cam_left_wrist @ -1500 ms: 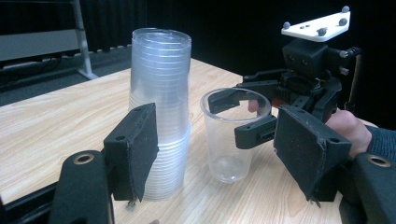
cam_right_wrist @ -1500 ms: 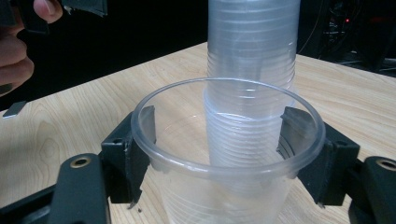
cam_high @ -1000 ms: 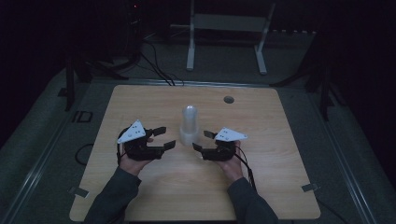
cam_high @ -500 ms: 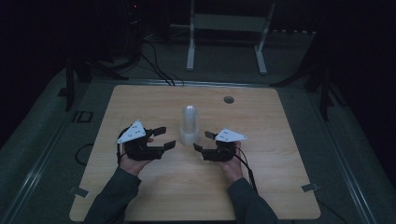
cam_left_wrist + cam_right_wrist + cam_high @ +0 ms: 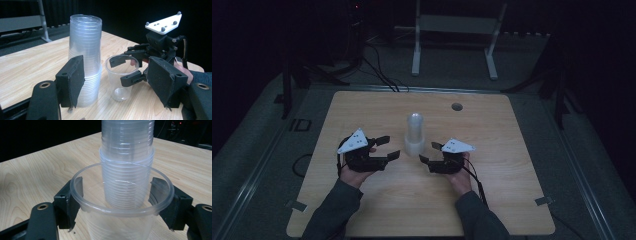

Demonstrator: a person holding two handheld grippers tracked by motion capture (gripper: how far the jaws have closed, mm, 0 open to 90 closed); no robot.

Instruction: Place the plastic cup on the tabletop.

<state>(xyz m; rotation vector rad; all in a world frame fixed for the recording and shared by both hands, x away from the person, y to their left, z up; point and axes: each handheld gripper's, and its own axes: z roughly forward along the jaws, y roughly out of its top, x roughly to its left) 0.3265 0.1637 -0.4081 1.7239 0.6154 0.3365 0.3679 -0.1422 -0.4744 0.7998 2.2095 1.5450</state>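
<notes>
A tall stack of clear plastic cups point(image 5: 414, 131) point(image 5: 85, 57) point(image 5: 127, 150) stands upright at the middle of the wooden table point(image 5: 492, 200). Just in front of it a single clear cup point(image 5: 120, 82) point(image 5: 120, 220) stands on the table. My right gripper point(image 5: 428, 152) point(image 5: 122, 71) point(image 5: 118, 195) is shut on this cup, one pad against each side under the rim. My left gripper point(image 5: 389, 147) point(image 5: 116, 77) rests on the table left of the stack, open, with its jaws pointing at the stack and the cup and touching neither.
A round cable hole point(image 5: 457, 106) is set into the table near its far edge. A white metal stand point(image 5: 452, 30) and several cables point(image 5: 377, 75) lie on the dark floor beyond. Bare wood lies to both sides and in front of the hands.
</notes>
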